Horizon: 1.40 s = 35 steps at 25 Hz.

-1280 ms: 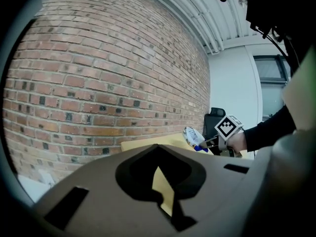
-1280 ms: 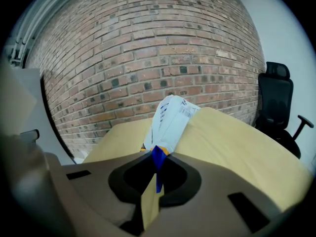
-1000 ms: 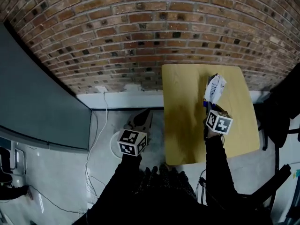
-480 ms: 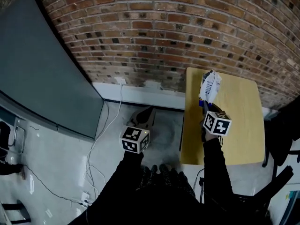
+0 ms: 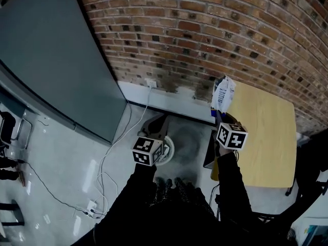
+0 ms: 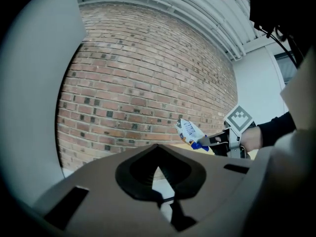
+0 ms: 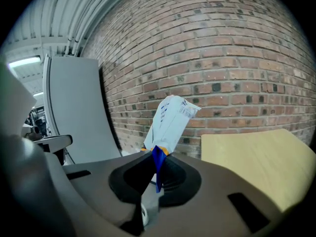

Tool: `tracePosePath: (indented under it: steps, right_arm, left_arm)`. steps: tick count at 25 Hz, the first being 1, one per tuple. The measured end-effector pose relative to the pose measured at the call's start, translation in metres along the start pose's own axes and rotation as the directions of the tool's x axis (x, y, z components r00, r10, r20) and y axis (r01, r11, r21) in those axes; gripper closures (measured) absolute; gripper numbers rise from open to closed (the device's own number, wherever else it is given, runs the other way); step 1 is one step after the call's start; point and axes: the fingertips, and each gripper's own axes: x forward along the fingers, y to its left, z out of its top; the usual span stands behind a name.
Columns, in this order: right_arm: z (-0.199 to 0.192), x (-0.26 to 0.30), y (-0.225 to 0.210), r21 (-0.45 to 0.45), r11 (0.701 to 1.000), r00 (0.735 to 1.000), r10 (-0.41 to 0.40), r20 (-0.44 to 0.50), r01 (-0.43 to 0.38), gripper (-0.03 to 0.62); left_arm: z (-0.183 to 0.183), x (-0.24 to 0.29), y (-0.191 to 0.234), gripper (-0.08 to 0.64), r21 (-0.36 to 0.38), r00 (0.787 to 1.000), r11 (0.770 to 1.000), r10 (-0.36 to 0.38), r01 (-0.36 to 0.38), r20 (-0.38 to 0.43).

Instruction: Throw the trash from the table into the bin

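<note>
We can read no word or number anywhere. The white wrapper [image 7: 170, 122] carries small print and a barcode [image 7: 186, 111], too blurred for us.

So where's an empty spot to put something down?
The yellow table top is bare from the brick wall to its near edge. The grey floor beside the grey panel is open too, but cables cross it. It's tight by the table's left edge, where the right gripper holds the wrapper.

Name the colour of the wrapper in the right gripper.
White wrapper, blue at the bottom; right gripper view.
</note>
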Motion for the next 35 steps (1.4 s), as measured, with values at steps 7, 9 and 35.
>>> tracePosePath:
  steps: [7, 9, 35]
  right_arm:
    - [-0.001, 0.026, 0.068, -0.03, 0.995, 0.995, 0.095, -0.01, -0.095, 0.569]
    - [-0.002, 0.032, 0.084, -0.042, 0.991, 0.992, 0.123, -0.01, -0.123, 0.569]
    - [-0.131, 0.094, 0.245, -0.151, 0.868, 0.864, 0.422, -0.275, -0.473, 0.569]
  left_arm:
    - [-0.007, -0.033, 0.05, 0.554, -0.033, 0.997, 0.996, 0.078, -0.077, 0.005]
    - [-0.008, -0.041, 0.061, 0.554, -0.043, 0.996, 0.995, 0.094, -0.093, 0.014]
    - [-0.106, -0.118, 0.154, 0.554, -0.171, 0.947, 0.932, 0.309, -0.319, -0.085]
